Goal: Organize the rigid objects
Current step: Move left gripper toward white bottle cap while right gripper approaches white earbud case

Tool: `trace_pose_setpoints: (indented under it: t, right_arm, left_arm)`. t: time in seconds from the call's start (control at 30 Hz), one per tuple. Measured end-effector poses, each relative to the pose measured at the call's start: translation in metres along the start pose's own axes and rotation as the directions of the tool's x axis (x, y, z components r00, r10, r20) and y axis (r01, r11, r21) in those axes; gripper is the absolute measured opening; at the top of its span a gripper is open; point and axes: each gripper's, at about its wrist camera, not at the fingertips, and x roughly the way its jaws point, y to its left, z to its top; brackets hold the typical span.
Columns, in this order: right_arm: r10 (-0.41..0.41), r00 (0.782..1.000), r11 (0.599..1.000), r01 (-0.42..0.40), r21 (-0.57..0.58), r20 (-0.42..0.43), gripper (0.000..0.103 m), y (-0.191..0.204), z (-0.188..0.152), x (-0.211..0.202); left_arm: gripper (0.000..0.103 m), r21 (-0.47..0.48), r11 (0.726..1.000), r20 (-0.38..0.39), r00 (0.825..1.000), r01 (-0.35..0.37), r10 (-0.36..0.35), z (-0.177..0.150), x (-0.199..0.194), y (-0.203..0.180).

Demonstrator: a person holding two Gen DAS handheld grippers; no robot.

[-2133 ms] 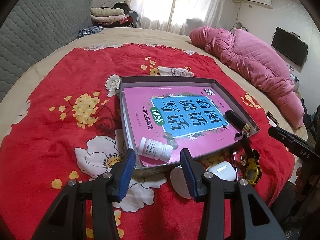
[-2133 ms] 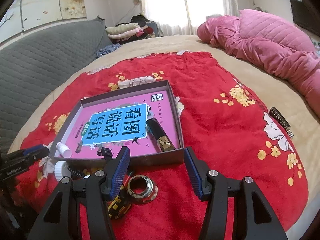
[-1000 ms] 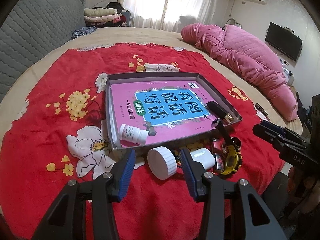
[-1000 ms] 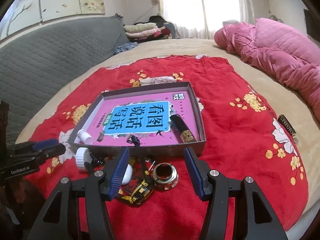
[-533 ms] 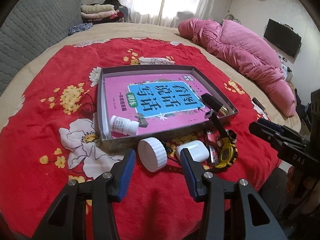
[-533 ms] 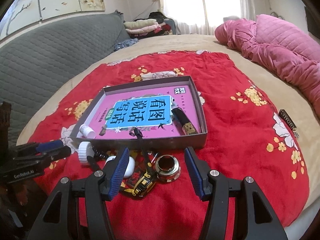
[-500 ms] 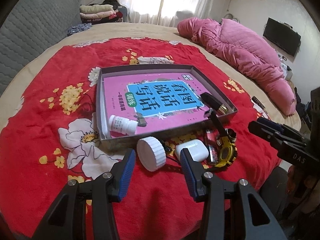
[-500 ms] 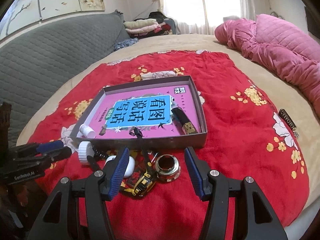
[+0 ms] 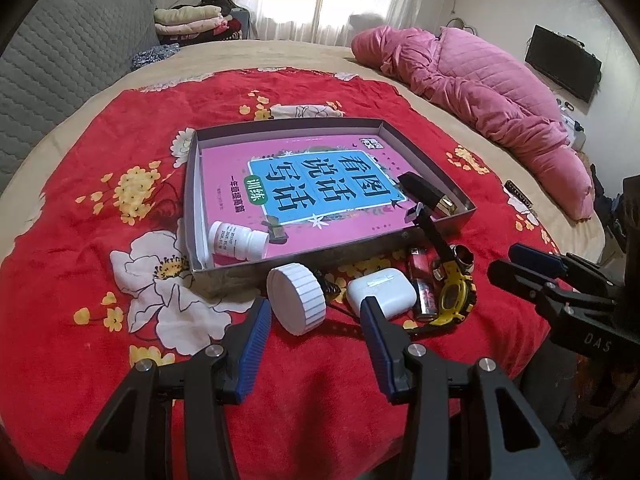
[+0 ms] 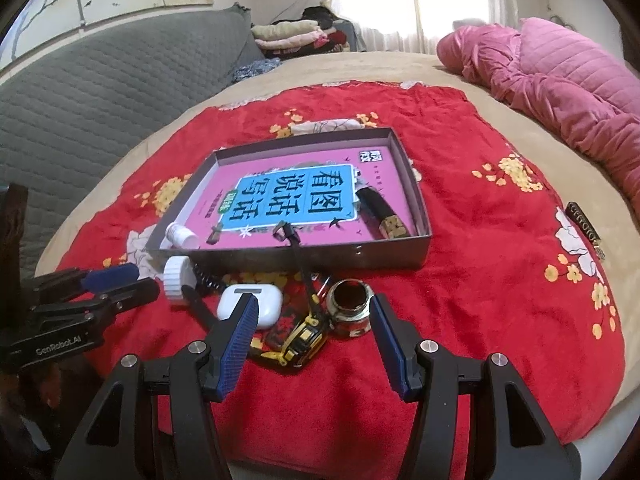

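1. Left tongs are gaping wide, gripping nothing; right tongs likewise.
2. Cap and earbud case are lying just ahead of the left tongs.
3. Watch and metal ring are sitting between the right tongs' fingers.
4. Tray is lying beyond, holding a bottle.

Left tongs, right tongs: black angular arms, ribbed blue pads, silver screws, white lettering.
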Motion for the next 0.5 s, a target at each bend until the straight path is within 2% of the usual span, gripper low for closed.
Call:
trace_pose_setpoints:
  t: [0.27, 0.5]
  right_arm:
    - [0.002, 1.0, 1.0, -0.002, 0.0, -0.032, 0.059, 0.002, -0.002, 0.007]
    - [0.002, 0.998, 1.0, -0.003, -0.014, -0.06, 0.059, 0.006, -0.005, 0.014]
  left_arm:
    - [0.046, -0.031, 0.999, -0.023, 1.0, -0.014, 0.013, 0.001, 0.008, 0.001]
    - [0.046, -0.083, 0.995, -0.054, 0.997, -0.06, 0.056, 0.004, 0.023, 0.004]
